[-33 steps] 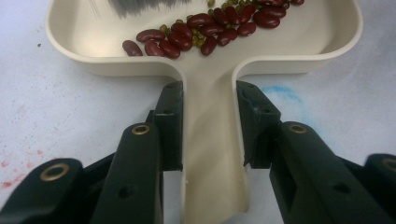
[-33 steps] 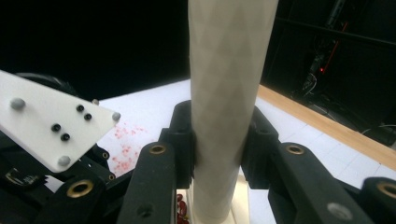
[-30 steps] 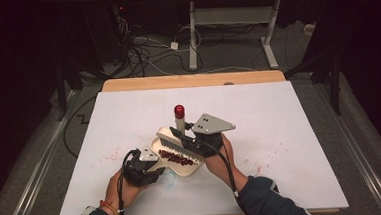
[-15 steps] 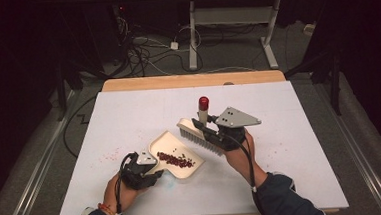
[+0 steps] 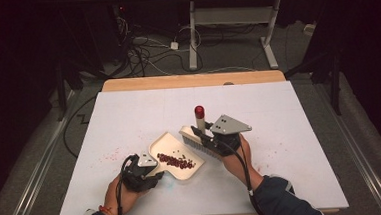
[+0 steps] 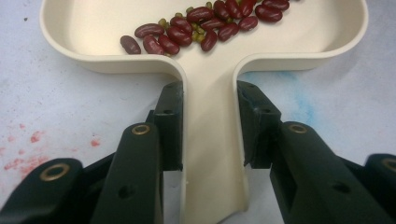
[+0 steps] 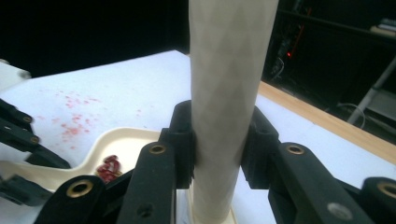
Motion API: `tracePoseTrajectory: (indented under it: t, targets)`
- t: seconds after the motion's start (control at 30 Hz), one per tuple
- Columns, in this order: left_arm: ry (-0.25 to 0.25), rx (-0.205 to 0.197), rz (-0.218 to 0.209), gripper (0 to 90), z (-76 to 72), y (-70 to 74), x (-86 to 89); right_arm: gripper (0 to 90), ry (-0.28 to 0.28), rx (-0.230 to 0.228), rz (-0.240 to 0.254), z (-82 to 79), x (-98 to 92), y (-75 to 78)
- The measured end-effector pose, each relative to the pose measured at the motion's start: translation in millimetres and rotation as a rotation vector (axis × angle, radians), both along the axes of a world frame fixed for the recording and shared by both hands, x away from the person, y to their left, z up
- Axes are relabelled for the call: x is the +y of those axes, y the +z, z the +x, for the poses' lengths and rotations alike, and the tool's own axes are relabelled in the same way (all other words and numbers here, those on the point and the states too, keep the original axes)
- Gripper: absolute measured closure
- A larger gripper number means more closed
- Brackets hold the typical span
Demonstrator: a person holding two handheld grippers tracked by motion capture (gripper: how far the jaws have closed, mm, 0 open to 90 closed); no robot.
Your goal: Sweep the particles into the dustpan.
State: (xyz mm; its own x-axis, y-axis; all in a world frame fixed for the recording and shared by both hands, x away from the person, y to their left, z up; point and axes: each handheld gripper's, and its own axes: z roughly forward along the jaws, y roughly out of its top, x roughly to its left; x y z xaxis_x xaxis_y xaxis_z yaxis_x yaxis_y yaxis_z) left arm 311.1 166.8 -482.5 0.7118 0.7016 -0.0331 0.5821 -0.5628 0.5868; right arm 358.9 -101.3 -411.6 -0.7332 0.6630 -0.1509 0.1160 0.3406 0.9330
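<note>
Since a second ago our right claw (image 5: 206,136) has carried the brush (image 5: 199,138) off the dustpan (image 5: 176,156) to its right edge. Our left claw (image 5: 152,171) clamps the pan's handle, beans (image 5: 176,161) inside; the right grips the brush's handle, bristles running alongside the pan. Scattered red specks mark the white desk (image 5: 290,131); beyond, dark floor, cables.

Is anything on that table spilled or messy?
Nothing has spilled: the beans all lie inside the cream dustpan. Only faint red specks stain the white table left of it.
</note>
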Motion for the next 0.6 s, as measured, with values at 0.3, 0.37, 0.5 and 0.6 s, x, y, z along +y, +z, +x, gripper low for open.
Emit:
tracePoseTrajectory:
  t: [0.3,0.37,0.5,0.6]
  targets:
    - [0.048,-0.006,-0.007,63.6,-5.7,-0.4,-10.5,70.4,0.062,-0.01,-0.014,-21.1,24.0,-3.8]
    - [0.057,-0.007,-0.007,63.6,-6.6,0.1,-12.1,70.4,0.069,-0.006,-0.016,-25.1,27.6,-4.2]
    - [0.069,-0.009,-0.011,63.6,-6.6,1.1,-14.3,70.4,0.089,0.002,-0.013,-32.7,34.3,-4.1]
    - [0.067,-0.006,-0.008,63.6,-6.3,0.4,-14.8,70.4,0.1,0.002,-0.015,-37.5,37.7,-4.7]
